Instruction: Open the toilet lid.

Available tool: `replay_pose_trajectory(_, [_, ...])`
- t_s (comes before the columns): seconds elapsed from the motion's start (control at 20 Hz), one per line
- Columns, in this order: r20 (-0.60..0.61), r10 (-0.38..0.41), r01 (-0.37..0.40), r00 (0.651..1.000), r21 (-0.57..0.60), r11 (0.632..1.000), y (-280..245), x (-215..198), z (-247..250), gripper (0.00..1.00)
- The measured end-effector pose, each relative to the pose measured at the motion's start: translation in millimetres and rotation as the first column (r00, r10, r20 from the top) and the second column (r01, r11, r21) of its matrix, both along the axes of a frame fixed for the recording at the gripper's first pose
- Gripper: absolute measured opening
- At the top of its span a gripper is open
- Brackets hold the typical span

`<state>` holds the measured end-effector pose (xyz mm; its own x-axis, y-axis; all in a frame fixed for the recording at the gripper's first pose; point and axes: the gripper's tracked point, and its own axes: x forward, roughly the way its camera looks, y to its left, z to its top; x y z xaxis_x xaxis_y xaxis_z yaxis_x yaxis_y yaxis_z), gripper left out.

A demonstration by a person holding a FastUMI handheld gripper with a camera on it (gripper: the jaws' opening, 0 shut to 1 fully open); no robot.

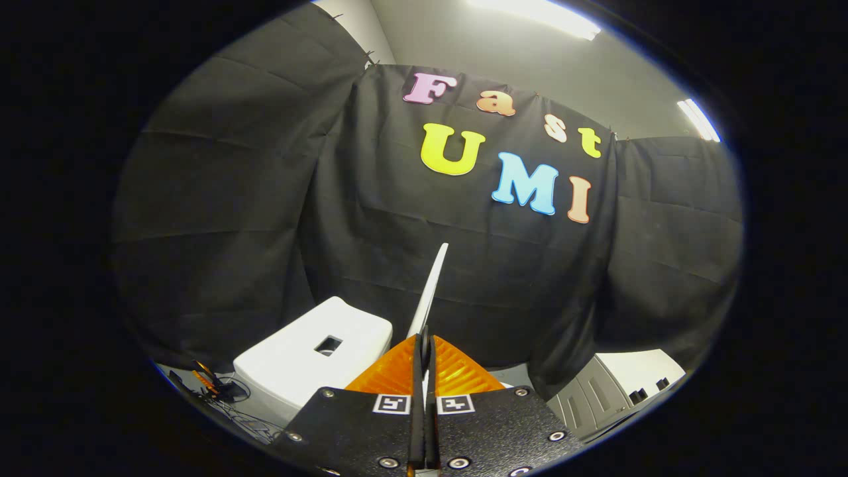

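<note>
My gripper [424,344] is shut on the thin white toilet lid [432,285], which I see edge-on, rising from between the fingertips up and slightly right against the black cloth. The lid stands lifted, close to upright. To the left of the fingers and lower sits the white toilet tank [311,361] with a dark square flush opening [328,345] in its top. The bowl and seat are hidden beneath the gripper body.
Black cloth walls close in ahead and on both sides. A grey and white cabinet [616,391] stands low at the right. Tangled cables and a small orange object [212,384] lie on the floor left of the tank. Ceiling lights [550,16] shine overhead.
</note>
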<state>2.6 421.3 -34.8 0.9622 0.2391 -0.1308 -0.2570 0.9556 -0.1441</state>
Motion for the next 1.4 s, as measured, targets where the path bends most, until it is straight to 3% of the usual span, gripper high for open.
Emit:
replay_pose_trajectory(0.5, [-0.021,0.145,-0.144,0.989,0.030,0.989,63.3,-10.7,0.3,0.01])
replay_pose_trajectory(1.05, [0.052,0.174,-0.172,0.983,-0.041,0.984,88.6,-17.3,-0.3,0.00])
replay_pose_trajectory(1.3, [0.001,0.190,-0.190,0.982,0.071,0.979,91.0,-16.8,-3.8,0.06])
replay_pose_trajectory(1.4, [-0.024,0.248,-0.245,0.969,0.083,0.966,95.9,-19.8,0.2,0.09])
